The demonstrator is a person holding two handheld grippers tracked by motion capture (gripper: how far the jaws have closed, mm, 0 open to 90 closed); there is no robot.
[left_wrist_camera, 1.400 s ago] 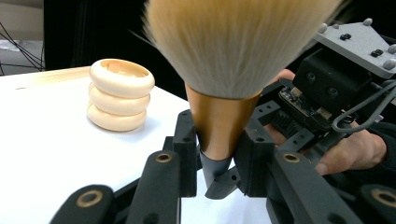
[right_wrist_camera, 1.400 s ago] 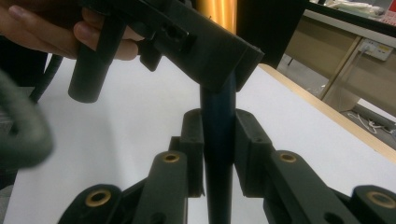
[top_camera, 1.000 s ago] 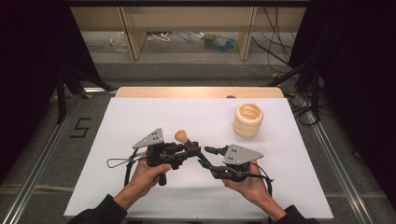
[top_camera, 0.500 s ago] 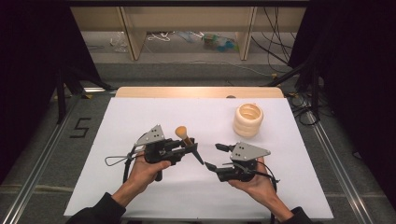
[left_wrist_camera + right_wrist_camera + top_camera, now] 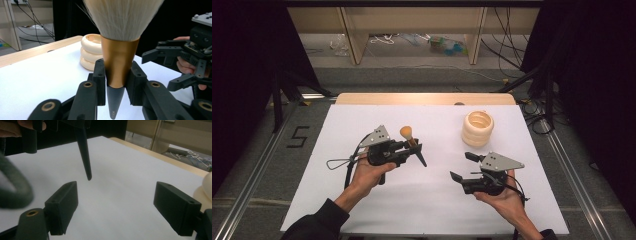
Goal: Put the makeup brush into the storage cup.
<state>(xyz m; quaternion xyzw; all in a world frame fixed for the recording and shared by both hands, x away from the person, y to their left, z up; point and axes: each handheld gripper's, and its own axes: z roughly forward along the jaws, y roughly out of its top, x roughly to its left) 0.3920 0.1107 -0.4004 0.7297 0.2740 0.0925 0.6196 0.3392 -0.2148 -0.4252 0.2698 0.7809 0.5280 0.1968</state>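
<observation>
On the white table (image 5: 362,210), the cream ring-stacked holder (image 5: 478,128) stands well apart from the left gripper (image 5: 416,150), which clamps a makeup brush (image 5: 117,57) by its copper ferrule, bristles up. The right gripper (image 5: 462,166) has just been opening, with nothing between its jaws. The tapered ferrule (a smooth cone) could slide down through the pads, tipping the brush before it reaches the holder.

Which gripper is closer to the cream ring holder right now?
Right. The right gripper sits just below the cream ring holder, jaws open and empty. The left gripper is farther off to its left, shut on the makeup brush.
</observation>
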